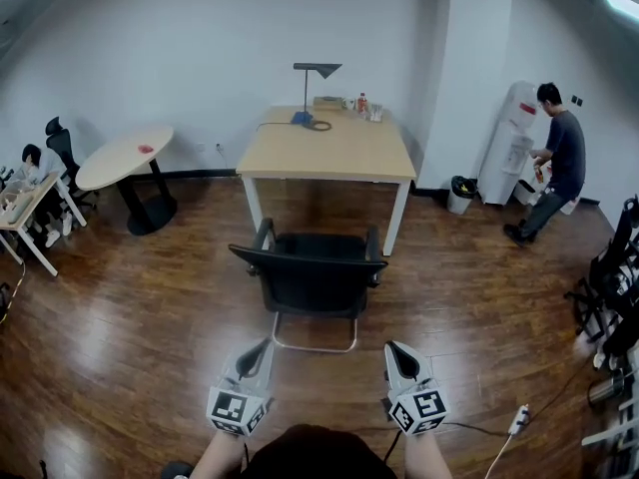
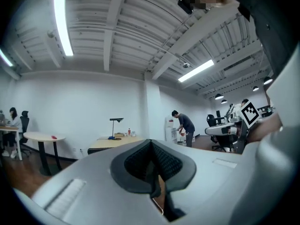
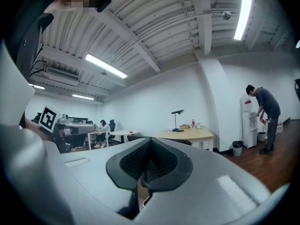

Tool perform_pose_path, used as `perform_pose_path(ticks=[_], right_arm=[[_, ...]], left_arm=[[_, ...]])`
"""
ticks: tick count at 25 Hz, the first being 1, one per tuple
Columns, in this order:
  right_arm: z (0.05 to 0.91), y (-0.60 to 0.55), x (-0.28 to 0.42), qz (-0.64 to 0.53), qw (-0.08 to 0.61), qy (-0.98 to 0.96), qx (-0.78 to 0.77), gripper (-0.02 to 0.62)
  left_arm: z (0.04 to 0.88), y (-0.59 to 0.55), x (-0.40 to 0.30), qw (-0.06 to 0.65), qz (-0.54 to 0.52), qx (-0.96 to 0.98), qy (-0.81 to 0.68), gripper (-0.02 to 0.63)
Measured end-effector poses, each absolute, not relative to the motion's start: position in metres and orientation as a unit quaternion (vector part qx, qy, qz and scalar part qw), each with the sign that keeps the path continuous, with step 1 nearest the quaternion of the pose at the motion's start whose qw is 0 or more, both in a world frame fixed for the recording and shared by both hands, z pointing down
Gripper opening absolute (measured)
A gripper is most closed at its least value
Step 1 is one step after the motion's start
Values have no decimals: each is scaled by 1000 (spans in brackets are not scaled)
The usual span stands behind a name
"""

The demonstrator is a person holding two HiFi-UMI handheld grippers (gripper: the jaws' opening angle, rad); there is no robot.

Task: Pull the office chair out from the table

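The black office chair (image 1: 315, 272) stands on the wood floor just in front of the light wooden table (image 1: 329, 148), its back toward me. My left gripper (image 1: 267, 345) and right gripper (image 1: 392, 347) hover side by side short of the chair's back, apart from it. Both are shut with nothing between the pads. In the left gripper view the closed gripper (image 2: 151, 165) points level toward the table (image 2: 115, 143). In the right gripper view the closed gripper (image 3: 146, 161) faces the same table (image 3: 187, 134).
A desk lamp (image 1: 315, 88) and small items stand at the table's far end. A round white table (image 1: 125, 156) and a seated person (image 1: 30, 168) are at the left. At the right: a person (image 1: 554, 158), a water dispenser (image 1: 509, 143), a bin (image 1: 460, 193), black chairs (image 1: 609, 277). A power strip (image 1: 517, 419) lies on the floor.
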State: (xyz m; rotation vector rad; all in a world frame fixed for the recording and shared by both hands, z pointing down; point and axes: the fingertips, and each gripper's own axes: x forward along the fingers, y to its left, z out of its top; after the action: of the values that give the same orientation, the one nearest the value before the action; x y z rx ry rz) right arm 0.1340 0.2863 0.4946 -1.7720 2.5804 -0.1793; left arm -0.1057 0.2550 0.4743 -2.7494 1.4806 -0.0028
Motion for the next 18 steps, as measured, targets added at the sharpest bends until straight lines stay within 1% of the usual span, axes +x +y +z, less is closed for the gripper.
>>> perform_pose_path(ticks=[2, 6, 12, 18], right_arm=[[497, 287, 122, -61, 3, 826, -561, 12], [500, 284, 103, -57, -19, 836, -546, 12], [499, 282, 93, -41, -38, 843, -536, 11], [505, 278, 93, -48, -44, 849, -524, 11]], left_arm=[[476, 257, -121, 11, -1, -877, 480, 2], [479, 253, -141, 34, -9, -871, 490, 2], [480, 247, -145, 45, -14, -867, 497, 2], [477, 246, -144, -1, 20, -868, 496, 2]])
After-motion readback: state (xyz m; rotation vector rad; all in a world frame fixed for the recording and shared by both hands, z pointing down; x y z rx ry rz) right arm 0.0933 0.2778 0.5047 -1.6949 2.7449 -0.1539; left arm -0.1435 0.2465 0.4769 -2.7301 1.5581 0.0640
